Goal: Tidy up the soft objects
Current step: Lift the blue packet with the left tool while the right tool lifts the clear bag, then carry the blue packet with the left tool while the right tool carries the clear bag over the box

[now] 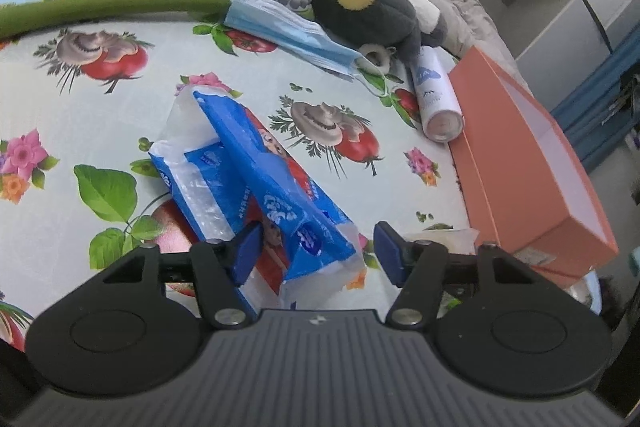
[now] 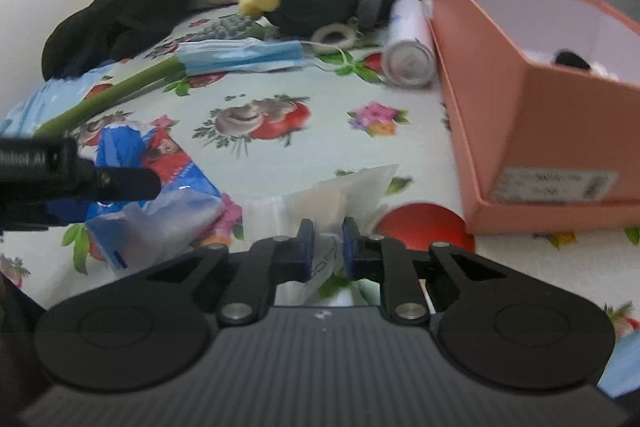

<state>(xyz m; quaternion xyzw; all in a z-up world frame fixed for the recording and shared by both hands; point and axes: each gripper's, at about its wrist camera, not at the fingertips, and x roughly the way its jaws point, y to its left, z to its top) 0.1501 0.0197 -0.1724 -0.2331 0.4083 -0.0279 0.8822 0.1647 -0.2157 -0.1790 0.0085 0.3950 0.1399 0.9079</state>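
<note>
**Tissue pinched beside the orange box**

The right gripper [image 2: 327,245] has its fingers nearly closed on a crumpled white tissue [image 2: 352,187], just left of the orange box [image 2: 520,115]. The left gripper [image 1: 318,253] hangs wide apart over the blue tissue pack [image 1: 256,183], gripping nothing. Farther left of the box lie a white bottle [image 1: 436,95], a plush toy [image 1: 368,11] and a blue face mask [image 1: 288,31].

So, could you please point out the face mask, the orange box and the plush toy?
face mask [image 1: 288,31], left wrist view, middle of its blue pleats.
orange box [image 2: 532,115], right wrist view, its near outer wall.
plush toy [image 1: 360,15], left wrist view, its dark grey body.
</note>
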